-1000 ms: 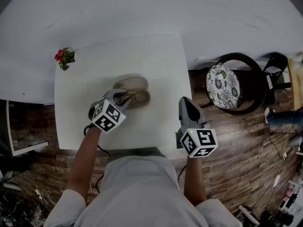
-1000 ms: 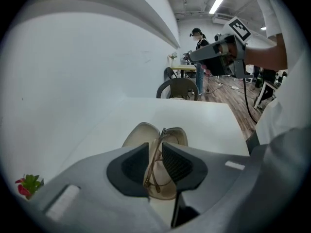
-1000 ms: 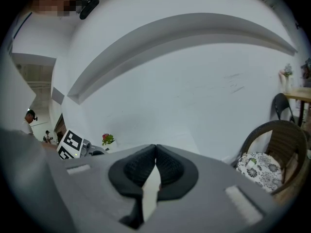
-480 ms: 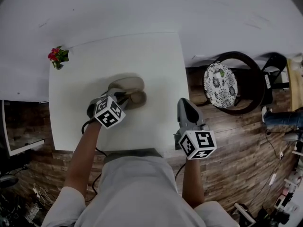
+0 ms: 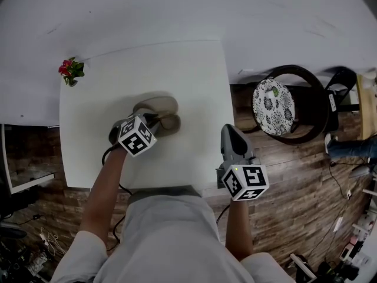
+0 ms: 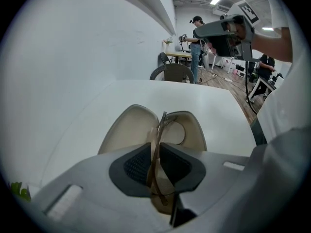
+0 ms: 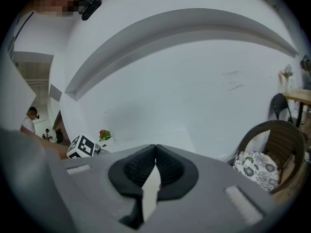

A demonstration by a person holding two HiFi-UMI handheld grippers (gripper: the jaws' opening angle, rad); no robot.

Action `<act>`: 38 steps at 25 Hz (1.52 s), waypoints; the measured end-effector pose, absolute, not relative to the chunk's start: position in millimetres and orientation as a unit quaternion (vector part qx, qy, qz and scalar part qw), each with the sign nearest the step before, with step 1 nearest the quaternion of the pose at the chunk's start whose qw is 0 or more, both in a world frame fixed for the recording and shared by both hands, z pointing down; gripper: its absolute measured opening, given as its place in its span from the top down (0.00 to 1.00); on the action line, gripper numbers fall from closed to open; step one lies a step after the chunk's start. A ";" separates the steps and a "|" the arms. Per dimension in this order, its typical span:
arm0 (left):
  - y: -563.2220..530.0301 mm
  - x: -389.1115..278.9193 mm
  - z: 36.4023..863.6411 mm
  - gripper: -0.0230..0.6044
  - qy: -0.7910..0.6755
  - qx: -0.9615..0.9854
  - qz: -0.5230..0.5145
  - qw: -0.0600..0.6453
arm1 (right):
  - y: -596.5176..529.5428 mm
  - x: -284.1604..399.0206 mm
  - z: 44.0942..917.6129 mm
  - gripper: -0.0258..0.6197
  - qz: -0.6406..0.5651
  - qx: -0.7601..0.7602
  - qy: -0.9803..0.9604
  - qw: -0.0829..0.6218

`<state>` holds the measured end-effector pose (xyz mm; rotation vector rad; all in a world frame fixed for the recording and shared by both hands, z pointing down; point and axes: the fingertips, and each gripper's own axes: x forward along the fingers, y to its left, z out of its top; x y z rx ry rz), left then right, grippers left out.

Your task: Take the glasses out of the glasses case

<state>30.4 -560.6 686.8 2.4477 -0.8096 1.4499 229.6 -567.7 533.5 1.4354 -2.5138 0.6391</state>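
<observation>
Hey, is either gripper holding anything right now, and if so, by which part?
The left gripper holds the glasses, jaws shut on the thin frame, by the open case. The right gripper is shut and empty.

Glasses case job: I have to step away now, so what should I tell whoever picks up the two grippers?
Left gripper: shut on the glasses, holding them edge-on just in front of the open glasses case.
Right gripper: shut, empty, by the near right corner of the table.
Done: case open, glasses gripped.
Left: I can't tell whether the glasses are fully clear of the case. Probably lift them away and set them on the bare tabletop.
</observation>
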 end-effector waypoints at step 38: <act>-555.9 4.4 596.2 0.93 -0.392 0.825 0.405 0.033 | -539.8 216.1 499.1 0.96 0.188 0.483 -0.853 0.059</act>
